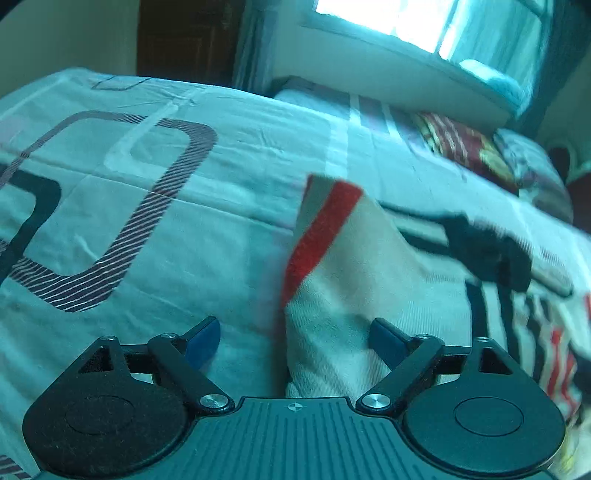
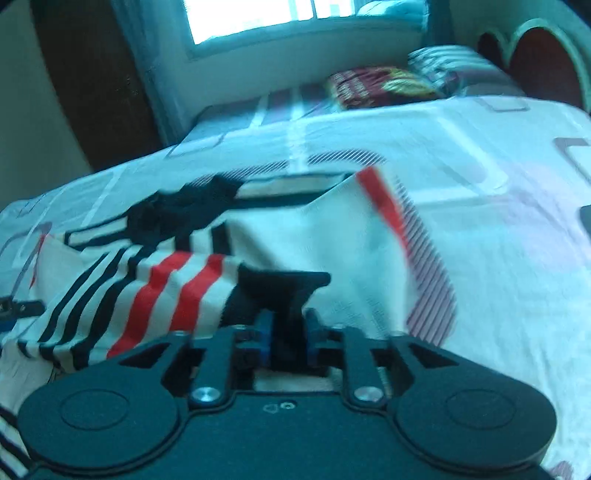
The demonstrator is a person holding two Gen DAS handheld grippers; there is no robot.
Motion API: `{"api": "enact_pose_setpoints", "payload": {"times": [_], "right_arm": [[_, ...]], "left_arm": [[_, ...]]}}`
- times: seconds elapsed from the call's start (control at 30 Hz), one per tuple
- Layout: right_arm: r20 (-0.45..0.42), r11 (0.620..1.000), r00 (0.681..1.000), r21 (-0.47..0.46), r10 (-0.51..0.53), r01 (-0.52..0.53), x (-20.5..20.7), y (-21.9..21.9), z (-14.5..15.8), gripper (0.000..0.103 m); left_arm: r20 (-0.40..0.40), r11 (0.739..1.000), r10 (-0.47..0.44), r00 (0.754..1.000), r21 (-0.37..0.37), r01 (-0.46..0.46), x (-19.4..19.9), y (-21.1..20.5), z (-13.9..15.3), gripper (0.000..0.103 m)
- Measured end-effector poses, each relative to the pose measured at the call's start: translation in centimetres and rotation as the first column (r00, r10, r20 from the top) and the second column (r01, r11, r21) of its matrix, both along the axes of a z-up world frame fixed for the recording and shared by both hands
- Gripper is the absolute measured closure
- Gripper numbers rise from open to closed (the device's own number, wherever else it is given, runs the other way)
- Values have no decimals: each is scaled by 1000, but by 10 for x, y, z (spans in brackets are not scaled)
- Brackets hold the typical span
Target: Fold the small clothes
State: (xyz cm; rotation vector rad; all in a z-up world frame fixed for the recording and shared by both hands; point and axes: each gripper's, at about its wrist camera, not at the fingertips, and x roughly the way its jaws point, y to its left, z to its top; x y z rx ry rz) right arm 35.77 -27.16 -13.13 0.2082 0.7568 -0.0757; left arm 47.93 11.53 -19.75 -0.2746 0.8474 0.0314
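In the left wrist view the left gripper [image 1: 294,341] stands open, its blue pads [image 1: 202,341] well apart; a raised fold of the white shirt [image 1: 343,295] with a red band runs up between them from 6 o'clock toward 12, and neither pad visibly presses on it. At 3 o'clock lies a dark bit of cloth [image 1: 487,251], blurred. Beyond, the patterned bedsheet [image 1: 147,184] fills 9 to 11 o'clock, and a window [image 1: 406,22] sits at 1 o'clock.

The right wrist view shows what the other does not: the right gripper [image 2: 288,332] with its jaws narrow, pads either side of a black piece of the shirt [image 2: 280,291], apparently pinching it. From there the shirt spreads toward 9 o'clock in black and red stripes, with its white panel and red edge reaching toward 1 o'clock. Farther off, at 12 to 1 o'clock, lie a red patterned pillow [image 2: 376,86] and a window [image 2: 258,18] above the bedsheet [image 2: 498,221]
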Motion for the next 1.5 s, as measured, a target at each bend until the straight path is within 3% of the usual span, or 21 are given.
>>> {"api": "enact_pose_setpoints", "payload": {"times": [0.03, 0.1, 0.17, 0.2, 0.27, 0.37, 0.43, 0.47, 0.53, 0.57, 0.67, 0.73, 0.83, 0.9, 0.93, 0.97, 1.03, 1.13, 1.33, 1.43, 1.5], "right_arm": [[34, 1000, 999, -8, -21, 21, -3, -3, 5, 65], [81, 1000, 997, 2, -21, 20, -4, -3, 13, 62], [82, 1000, 996, 10, 23, -24, 5, 3, 17, 61], [68, 999, 997, -4, 43, -43, 12, 8, 15, 61], [19, 998, 999, -47, 31, -30, 24, 10, 7, 57], [-18, 999, 1000, 35, 21, -21, 30, 1, -7, 51], [-35, 997, 998, 58, 50, -48, 31, 2, -12, 74], [-34, 997, 998, 63, 51, -48, 30, 2, -14, 78], [-21, 996, 999, 73, 43, -41, 28, -1, -13, 96], [-10, 996, 999, 77, 40, -39, 26, -3, -11, 96], [34, 999, 999, -34, 21, -20, 17, -2, -3, 96], [-12, 1000, 1000, -7, 22, -22, 24, -8, -11, 95], [35, 999, 999, 34, -16, 14, 18, -15, -5, 78], [41, 996, 999, 87, 5, -8, 20, -17, -5, 35], [25, 997, 999, 74, 20, -22, 23, -14, -7, 35], [7, 998, 1000, 48, 31, -31, 27, -9, -9, 41], [-7, 996, 999, 75, 53, -52, 32, -5, -12, 78], [-22, 998, 998, 12, 66, -66, 34, 5, -14, 93], [71, 995, 997, -101, 10, -3, 22, 0, 3, 97], [-29, 994, 999, -109, -19, 16, 29, -8, -18, 96], [-15, 990, 1000, -144, -5, 3, 28, -3, -17, 95]], "left_arm": [[0, 1000, 4, 1000, -30, -4, 3, 4, 3, 56], [7, 1000, 18, 1000, -25, -18, 10, 6, 7, 55], [-4, 999, 33, 999, 14, -32, 22, 4, 6, 35], [-24, 999, 42, 999, 7, -42, 29, 5, 5, 8], [6, 998, 67, 998, 10, -67, 35, 6, 4, 3], [-5, 999, 54, 999, 8, -54, 52, 7, -4, 4], [4, 998, 56, 998, 7, -56, 61, 7, -8, 17], [17, 999, 51, 999, 7, -51, 64, 7, -7, 25], [20, 999, 32, 999, -13, -32, 72, 5, -5, 59], [13, 999, 20, 1000, -33, -20, 76, 4, -3, 80], [45, 1000, 19, 999, -9, -19, 79, -5, 3, 81], [45, 1000, 14, 999, -10, -13, 81, -8, 2, 81], [32, 1000, 19, 999, 14, -20, 84, -6, -4, 81], [38, 999, 13, 999, 33, -14, 84, -7, -6, 80], [40, 999, 16, 999, 39, -18, 85, -8, -5, 80], [43, 999, 19, 999, 49, -21, 84, -10, -5, 80], [51, 996, 18, 999, 81, -22, 83, -15, -5, 81], [62, 994, 17, 998, 108, -23, 80, -19, -3, 81], [98, 996, 31, 995, 85, -39, 75, -20, 7, 81], [74, 989, 15, 997, 145, -26, 79, -27, -3, 81], [87, 983, 1, 996, 181, -16, 78, -30, -8, 81]]}}
